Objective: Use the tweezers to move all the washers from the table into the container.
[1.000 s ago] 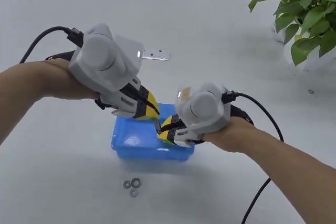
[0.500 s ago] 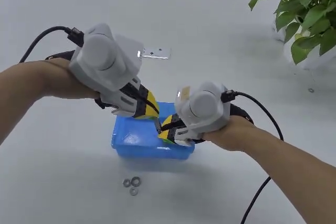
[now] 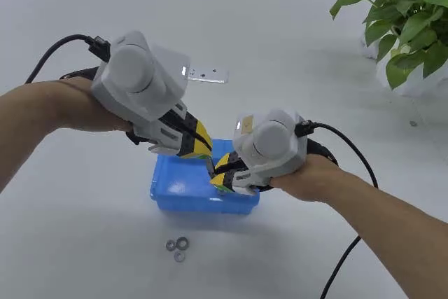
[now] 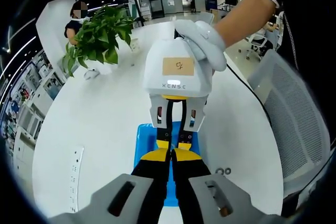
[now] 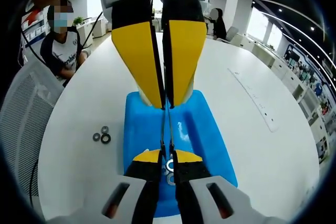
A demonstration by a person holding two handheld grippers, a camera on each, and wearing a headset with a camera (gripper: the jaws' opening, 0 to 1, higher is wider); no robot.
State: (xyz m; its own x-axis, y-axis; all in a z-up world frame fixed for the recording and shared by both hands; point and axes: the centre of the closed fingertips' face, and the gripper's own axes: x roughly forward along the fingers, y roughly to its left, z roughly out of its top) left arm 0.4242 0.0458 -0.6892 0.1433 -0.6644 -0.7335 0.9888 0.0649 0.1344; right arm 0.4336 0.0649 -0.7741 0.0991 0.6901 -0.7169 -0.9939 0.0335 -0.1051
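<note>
A blue container [image 3: 183, 190] stands on the white table under both grippers. My left gripper [image 3: 199, 146] reaches in from the left and my right gripper [image 3: 220, 176] from the right, tips nearly meeting over the container. Thin metal tweezers [image 5: 166, 124] run between the two pairs of yellow jaws, and both grippers are shut on them. My right gripper [image 5: 168, 157] hovers over washers [image 5: 169, 165] lying inside the container [image 5: 210, 145]. Three washers [image 3: 178, 246] lie on the table just in front of the container; they also show beside it as washers [image 5: 101, 137] and washers [image 4: 223, 171]. My left gripper [image 4: 170, 156] faces the right gripper's white body.
A metal strip with holes [image 3: 208, 74] lies behind the container. A potted plant [image 3: 409, 19] stands at the far right, with a lone small ring [image 3: 413, 123] on the table near it. Black cables trail from both grippers. A mesh chair [image 4: 299, 124] stands beside the table.
</note>
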